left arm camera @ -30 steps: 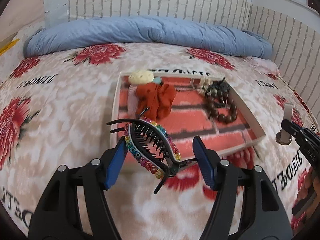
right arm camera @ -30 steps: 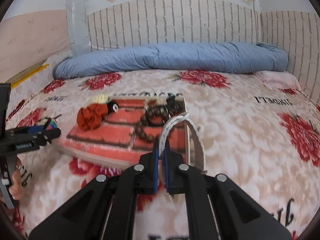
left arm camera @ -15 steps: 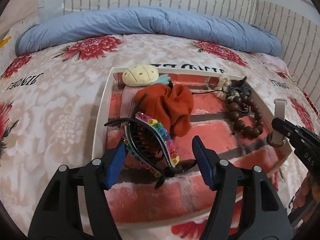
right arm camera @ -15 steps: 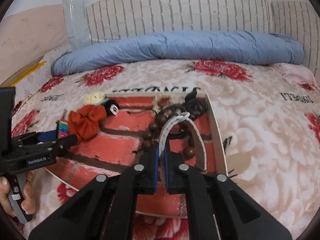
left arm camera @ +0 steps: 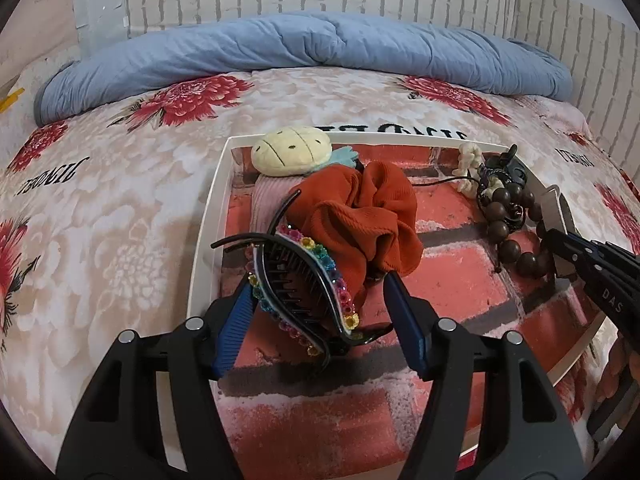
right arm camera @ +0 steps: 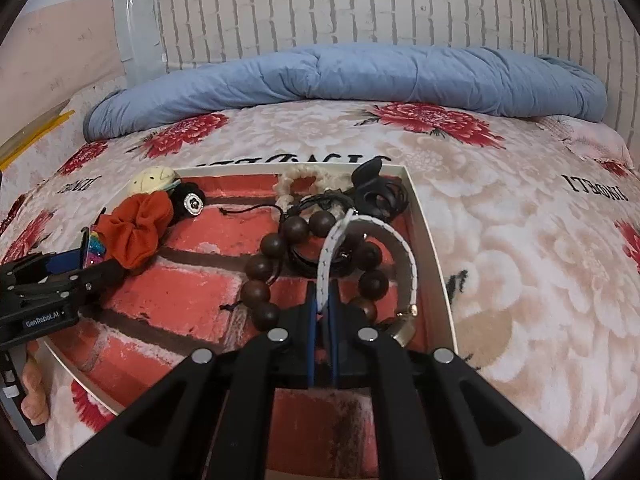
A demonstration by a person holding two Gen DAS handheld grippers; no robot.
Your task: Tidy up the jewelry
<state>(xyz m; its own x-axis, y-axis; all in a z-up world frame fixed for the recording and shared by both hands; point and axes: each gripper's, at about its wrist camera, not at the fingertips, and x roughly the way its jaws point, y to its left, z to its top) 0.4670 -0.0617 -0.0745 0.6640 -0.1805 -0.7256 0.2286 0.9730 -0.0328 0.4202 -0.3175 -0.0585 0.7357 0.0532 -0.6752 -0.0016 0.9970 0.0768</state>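
Observation:
A white-rimmed tray (left arm camera: 208,216) with a red brick-pattern floor lies on the bed. My left gripper (left arm camera: 320,300) is shut on a black claw hair clip with rainbow gems (left arm camera: 308,280), held over the tray's left part beside an orange scrunchie (left arm camera: 360,216). My right gripper (right arm camera: 323,300) is shut on a white and beige strap (right arm camera: 360,236) and holds it over the tray's right side, above a brown wooden bead bracelet (right arm camera: 296,232). The tray rim also shows in the right wrist view (right arm camera: 428,240), as does the scrunchie (right arm camera: 136,228).
In the tray lie a cream plush clip (left arm camera: 292,150), a pink band (left arm camera: 272,204), a cream knotted bracelet (right arm camera: 304,180) and black cords (right arm camera: 376,196). A floral bedspread (right arm camera: 520,240) surrounds the tray. A blue rolled duvet (left arm camera: 300,48) lies along the brick-pattern wall.
Both grippers have moved forward over the tray with their items still held. The clip now hangs inside the tray's left part and the strap is over the beads.

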